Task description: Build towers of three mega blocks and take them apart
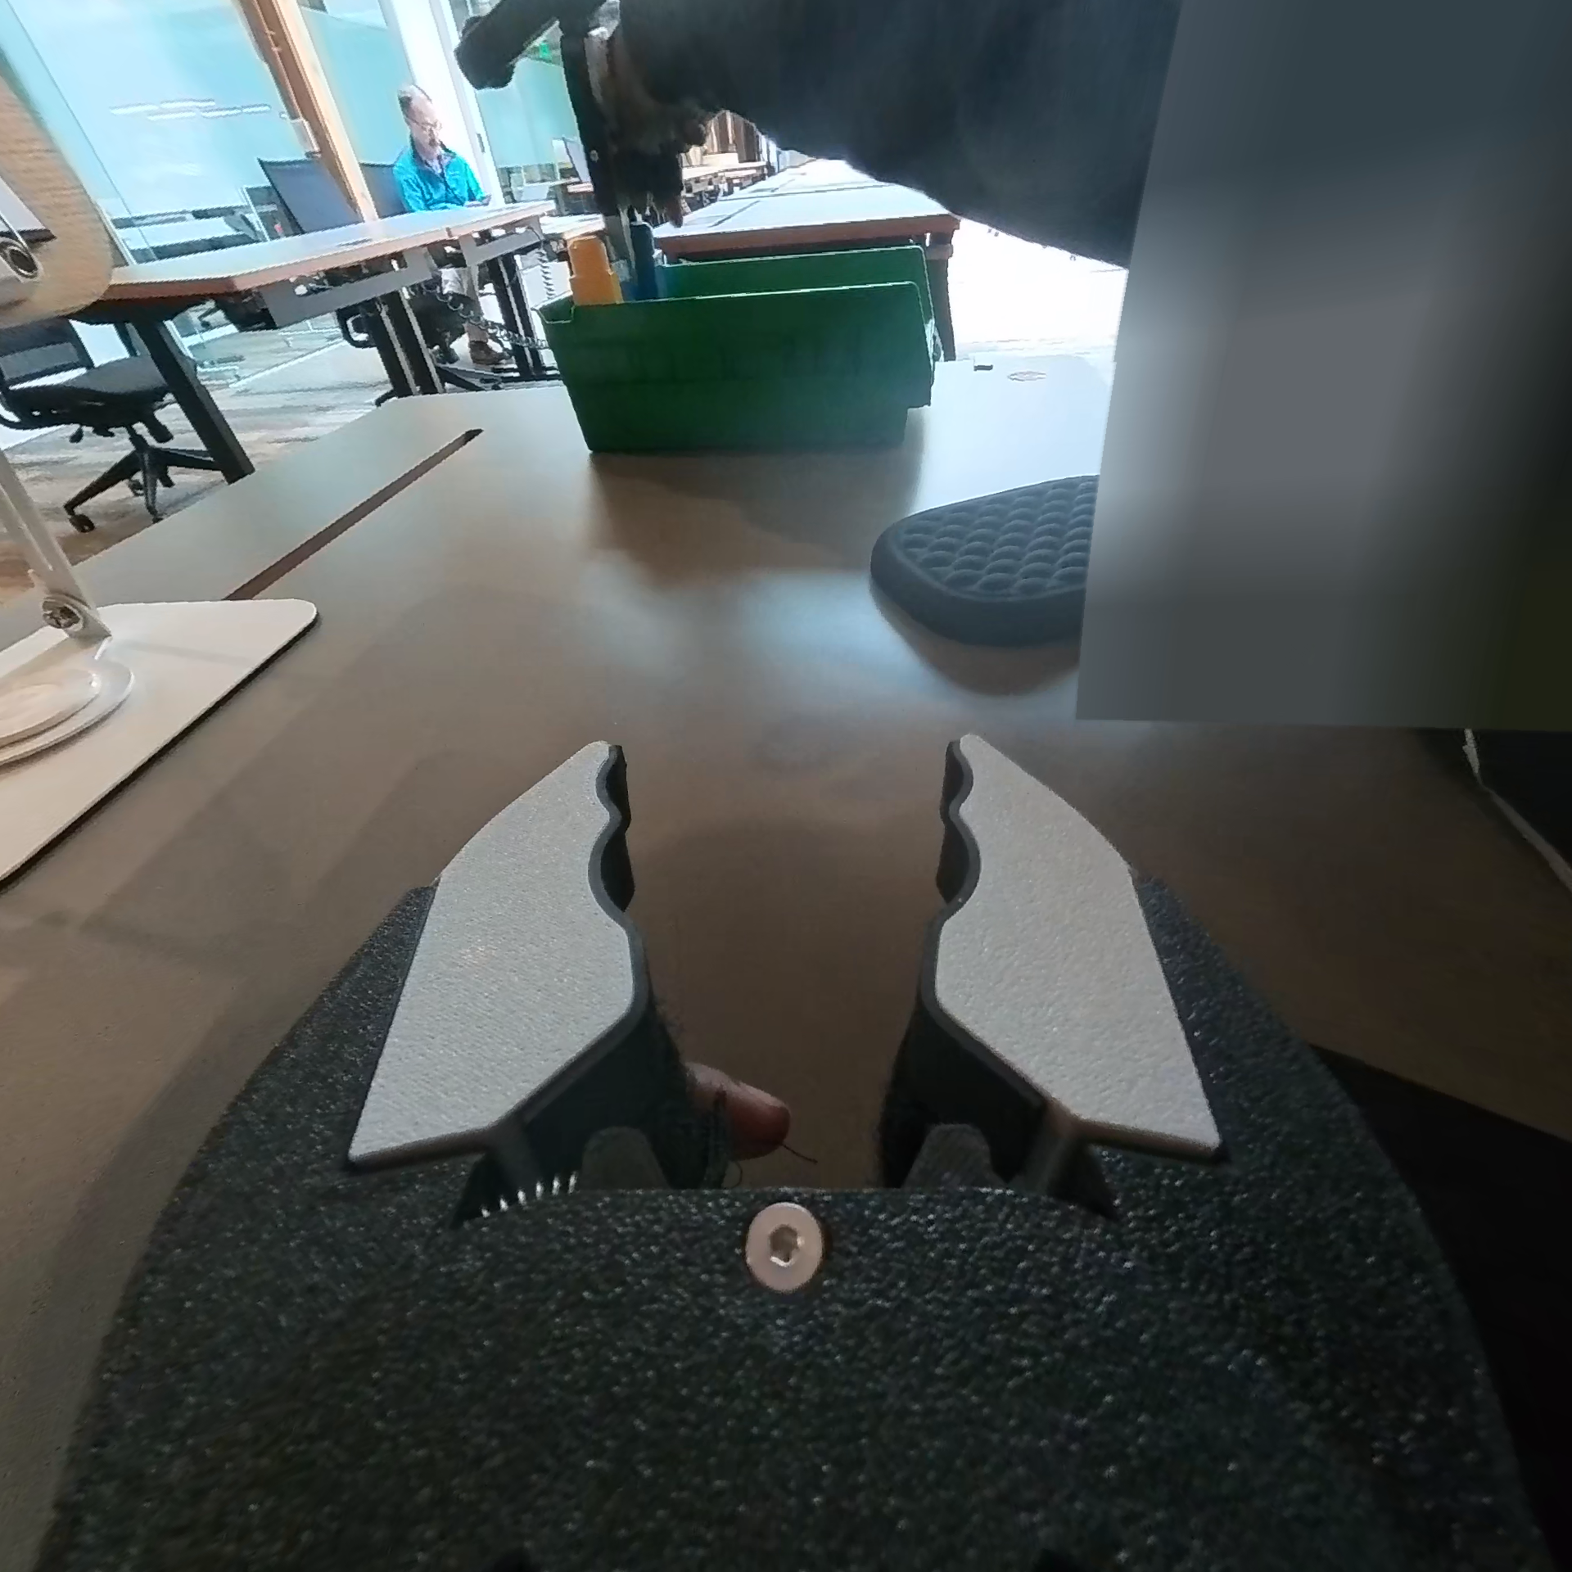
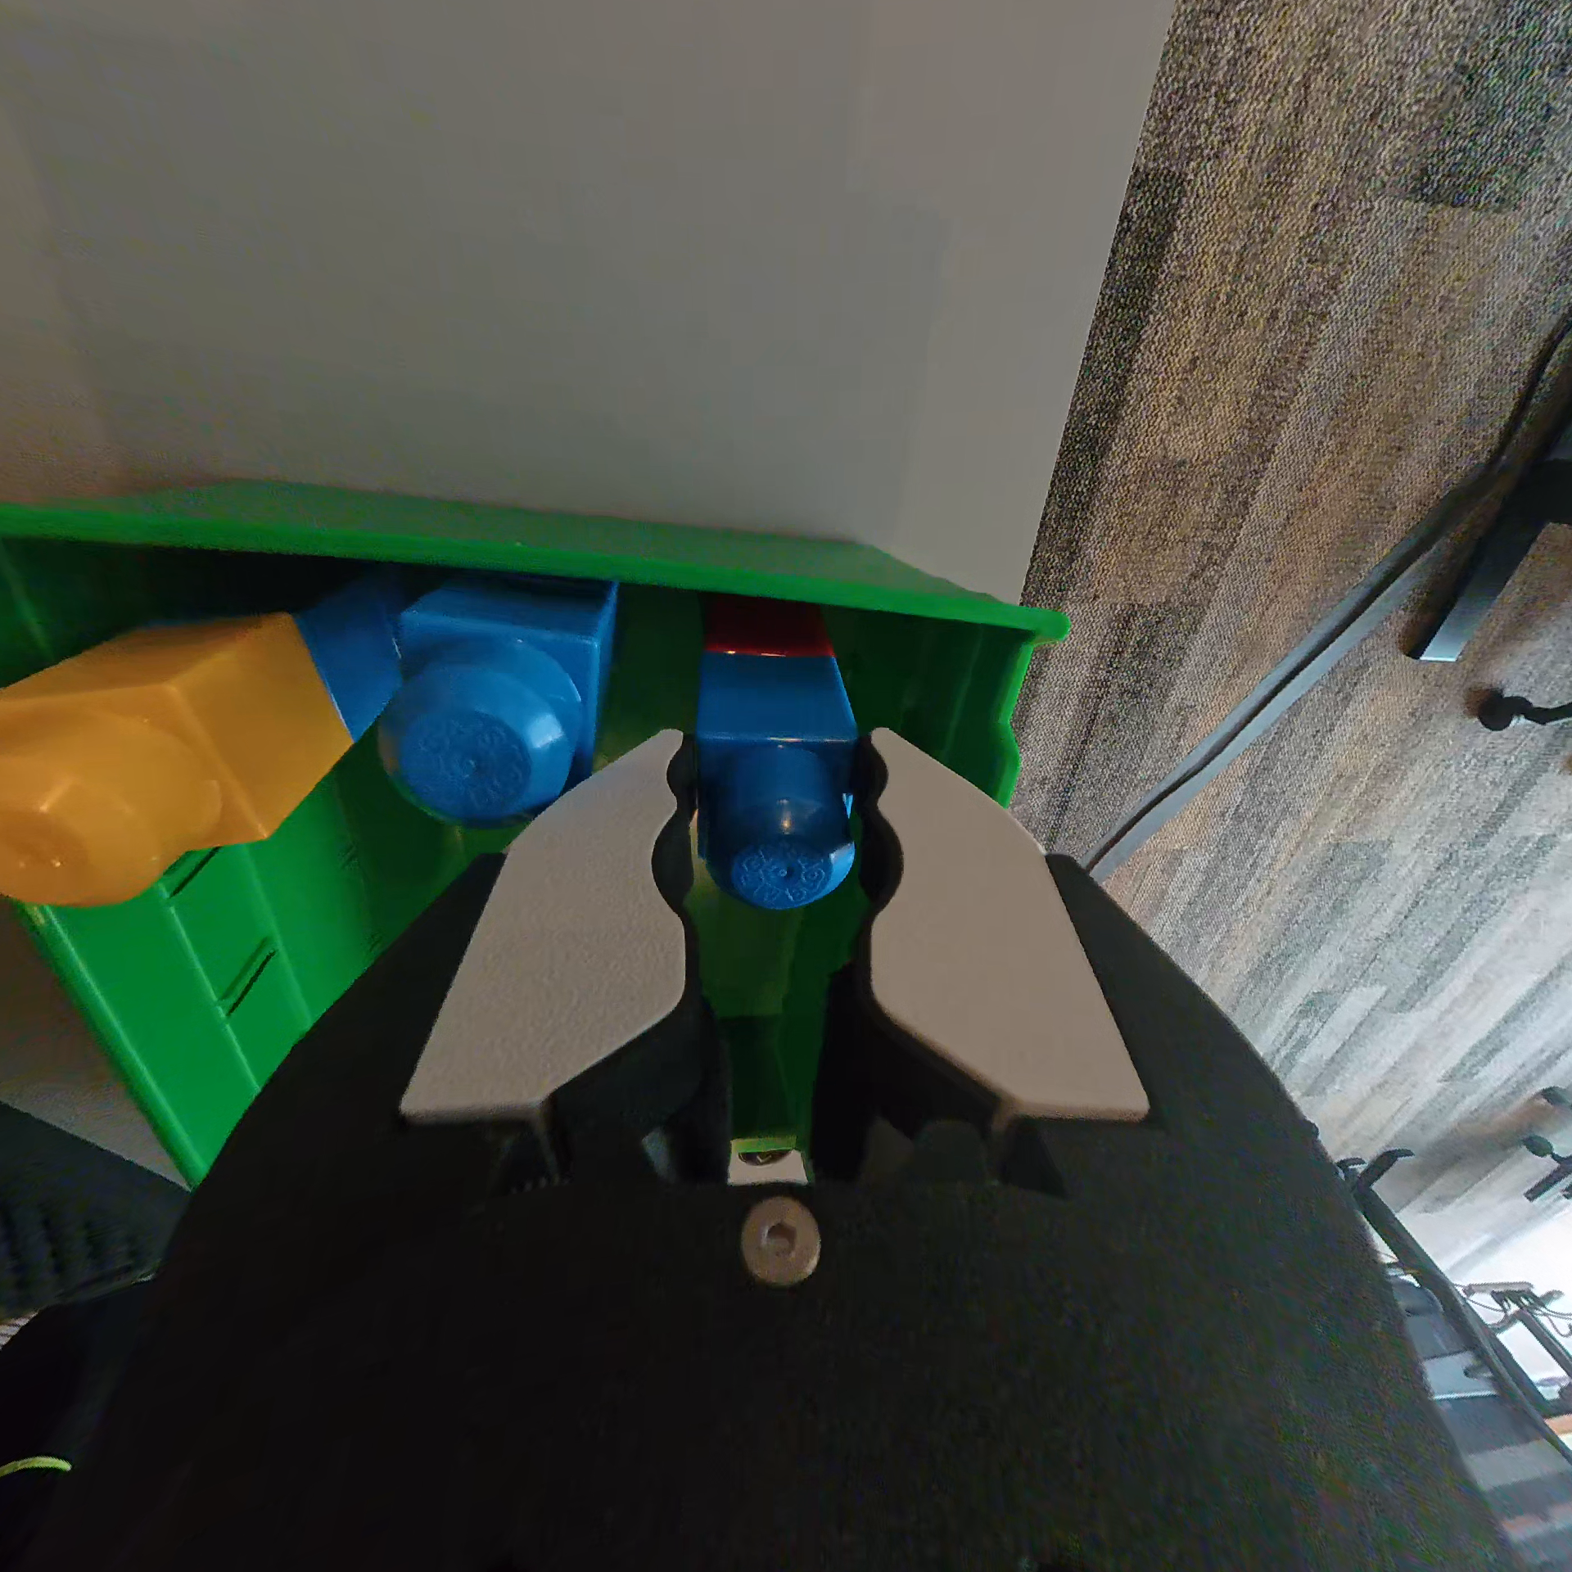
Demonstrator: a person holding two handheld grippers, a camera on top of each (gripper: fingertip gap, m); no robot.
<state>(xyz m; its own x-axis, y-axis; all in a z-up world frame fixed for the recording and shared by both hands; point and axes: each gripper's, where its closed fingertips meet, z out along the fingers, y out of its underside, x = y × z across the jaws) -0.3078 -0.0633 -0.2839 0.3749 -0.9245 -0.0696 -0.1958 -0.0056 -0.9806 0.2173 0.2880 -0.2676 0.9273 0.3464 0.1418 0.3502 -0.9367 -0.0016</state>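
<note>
- The right tool [image 2: 776,748] reaches down into the green bin [image 2: 527,532], and its fingers sit on both sides of a blue mega block [image 2: 778,770] that stands on a red block [image 2: 768,628]. The pads look to be touching the block's sides, so I judge it gripped, though not firmly.
- The left tool [image 1: 784,748] hangs spread apart and empty over bare table [image 1: 527,544], well away from the bin.
- Slip risk: the fingers hold near the blue block's stud end, where the wavy pads meet a rounded shape. A crooked pull could make it twist out.
- The red block may cling below. If it lifts along and drops off partway, it could fall outside the bin.
- The bin itself is light plastic, and nothing pins it down. A stiff joint between the blocks could drag the bin upward or skid it.
- Crowding: another blue block [image 2: 489,731] stands just beside the right tool's one finger, and a yellow block [image 2: 162,748] leans beyond it. A sideways move would knock them.
- The bin's end wall is close on the other side, and the long rim runs just beyond the blocks. Straight up along the fingers is the only free way out.
- Open room: the table between bin and left tool is wide and flat. A dark dimpled pad [image 1: 991,557] lies off to one side, and a white lamp base [image 1: 170,655] to the other.
</note>
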